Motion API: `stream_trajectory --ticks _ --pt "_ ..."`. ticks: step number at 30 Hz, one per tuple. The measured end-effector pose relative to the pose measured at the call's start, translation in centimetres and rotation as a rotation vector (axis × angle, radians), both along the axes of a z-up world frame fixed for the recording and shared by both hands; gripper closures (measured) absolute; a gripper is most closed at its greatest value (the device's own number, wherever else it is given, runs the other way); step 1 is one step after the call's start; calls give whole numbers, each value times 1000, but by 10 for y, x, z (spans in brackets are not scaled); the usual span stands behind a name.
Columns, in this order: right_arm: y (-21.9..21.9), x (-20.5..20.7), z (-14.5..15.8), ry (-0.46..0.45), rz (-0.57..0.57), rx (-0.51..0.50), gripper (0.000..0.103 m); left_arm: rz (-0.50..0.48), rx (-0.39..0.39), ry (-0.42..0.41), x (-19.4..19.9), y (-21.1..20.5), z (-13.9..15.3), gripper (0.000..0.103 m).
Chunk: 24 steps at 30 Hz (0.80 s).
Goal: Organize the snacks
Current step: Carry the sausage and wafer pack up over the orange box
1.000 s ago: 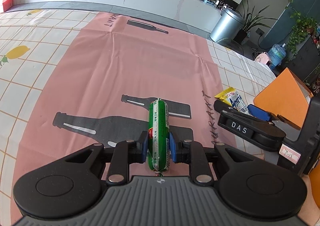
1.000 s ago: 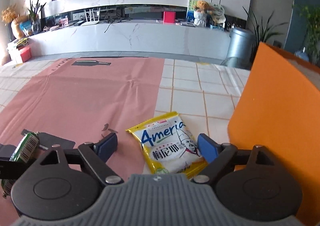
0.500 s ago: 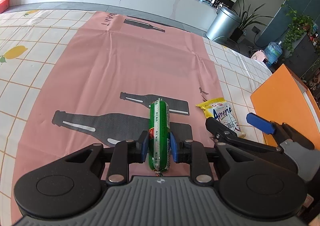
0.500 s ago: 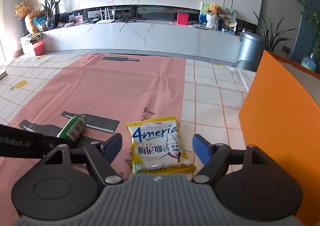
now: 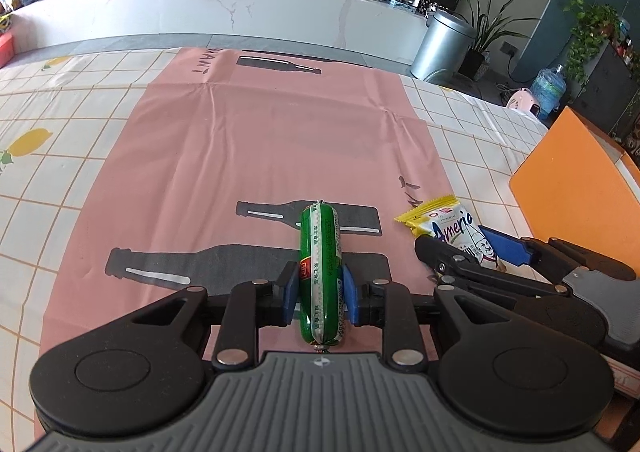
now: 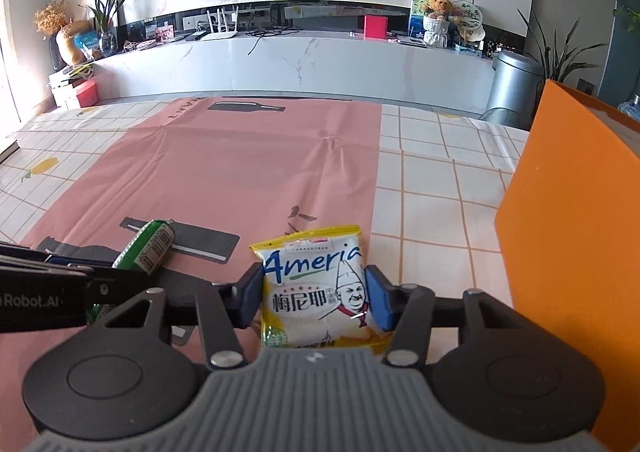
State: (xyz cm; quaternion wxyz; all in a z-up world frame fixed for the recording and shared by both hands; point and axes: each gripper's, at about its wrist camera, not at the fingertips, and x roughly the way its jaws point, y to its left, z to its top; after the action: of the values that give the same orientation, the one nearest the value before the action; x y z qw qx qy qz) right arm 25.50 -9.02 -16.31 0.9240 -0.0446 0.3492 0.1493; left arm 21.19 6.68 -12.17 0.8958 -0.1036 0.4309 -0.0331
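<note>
Beyond the yellow snack packet [image 6: 316, 284] you had open pink mat [image 6: 248, 171] to pass over. Just right of the packet the tall orange box [image 6: 560, 219] walled off that side. Left of the packet, the left gripper [image 6: 100, 272] and its green sausage [image 6: 148, 244] blocked the way.

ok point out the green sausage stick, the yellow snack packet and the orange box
green sausage stick [image 5: 320, 252], left wrist view, middle of wrapper
yellow snack packet [image 6: 316, 288], right wrist view, printed front
orange box [image 6: 560, 203], right wrist view, side wall
</note>
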Motion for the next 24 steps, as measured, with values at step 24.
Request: stream_trajectory --ticks 24 --pt "-22 -87 82 -11 2 12 53 -19 -29 -63 -36 -23 65 79"
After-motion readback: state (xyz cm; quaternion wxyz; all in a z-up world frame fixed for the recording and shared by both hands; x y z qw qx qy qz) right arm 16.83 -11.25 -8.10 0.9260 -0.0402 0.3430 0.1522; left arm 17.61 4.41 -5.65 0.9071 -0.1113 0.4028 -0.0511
